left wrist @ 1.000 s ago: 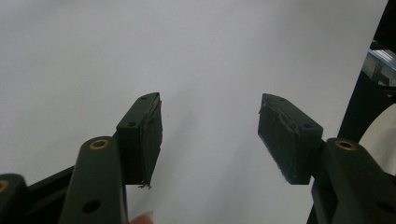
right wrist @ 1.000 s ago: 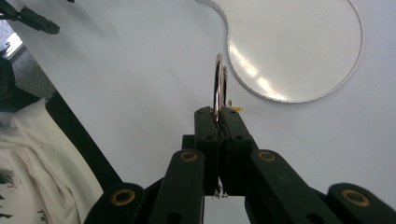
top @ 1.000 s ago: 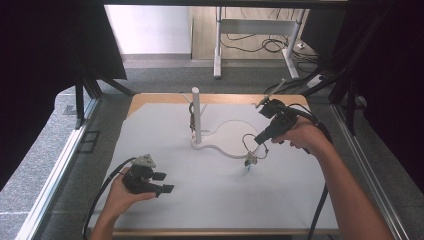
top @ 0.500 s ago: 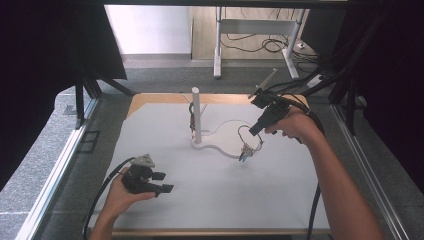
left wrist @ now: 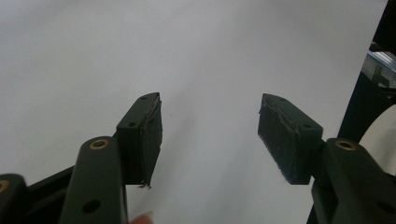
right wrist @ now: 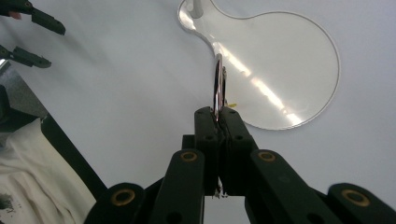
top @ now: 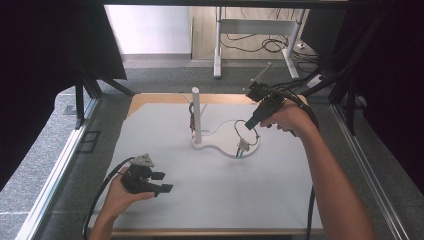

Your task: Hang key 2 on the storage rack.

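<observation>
Right tool [top: 248, 125], ring [right wrist: 218, 86], perhaps keyed, near post [top: 196, 116].

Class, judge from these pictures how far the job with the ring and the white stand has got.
Done: one dark ring already hangs by the post. In hand: the right tongs are shut on a thin metal ring, held above the stand's base. Left: getting it onto the post, probably. The left tongs wait open.

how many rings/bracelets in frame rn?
2. One ring is clamped in the right gripper, hanging over the white base. A second loop hangs on the white post. More there may be hidden.
</observation>
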### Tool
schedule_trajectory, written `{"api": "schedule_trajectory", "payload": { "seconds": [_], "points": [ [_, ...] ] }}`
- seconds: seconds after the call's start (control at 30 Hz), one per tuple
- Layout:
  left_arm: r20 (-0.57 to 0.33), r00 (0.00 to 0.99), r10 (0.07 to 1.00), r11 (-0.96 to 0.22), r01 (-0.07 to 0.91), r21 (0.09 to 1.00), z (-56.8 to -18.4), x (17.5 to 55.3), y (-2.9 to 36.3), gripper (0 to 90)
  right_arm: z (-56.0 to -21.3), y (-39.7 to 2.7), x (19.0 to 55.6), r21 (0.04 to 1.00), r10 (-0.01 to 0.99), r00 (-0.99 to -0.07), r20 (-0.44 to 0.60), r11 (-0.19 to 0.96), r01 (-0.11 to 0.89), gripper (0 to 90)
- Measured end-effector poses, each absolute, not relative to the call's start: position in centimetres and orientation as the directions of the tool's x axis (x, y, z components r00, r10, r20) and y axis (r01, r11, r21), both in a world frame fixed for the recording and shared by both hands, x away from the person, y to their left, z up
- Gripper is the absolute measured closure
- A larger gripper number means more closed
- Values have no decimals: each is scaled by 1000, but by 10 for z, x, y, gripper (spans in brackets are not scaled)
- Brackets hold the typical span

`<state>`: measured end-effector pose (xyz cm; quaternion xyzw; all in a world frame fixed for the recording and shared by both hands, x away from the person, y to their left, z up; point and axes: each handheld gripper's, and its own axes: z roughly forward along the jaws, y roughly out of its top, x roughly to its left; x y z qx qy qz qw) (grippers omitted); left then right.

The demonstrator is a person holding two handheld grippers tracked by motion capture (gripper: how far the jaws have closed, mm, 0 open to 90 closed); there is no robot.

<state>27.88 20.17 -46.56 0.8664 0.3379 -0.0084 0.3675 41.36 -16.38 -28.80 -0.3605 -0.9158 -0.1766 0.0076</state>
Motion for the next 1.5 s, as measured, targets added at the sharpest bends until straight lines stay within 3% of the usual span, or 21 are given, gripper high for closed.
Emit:
{"api": "schedule_trajectory", "payload": {
  "seconds": [1.5],
  "points": [
    [-287,776,562,-490,592,640,-464,277,203,405,-280,-129,449,373,668,-729,148,645,667,871]
  ]
}}
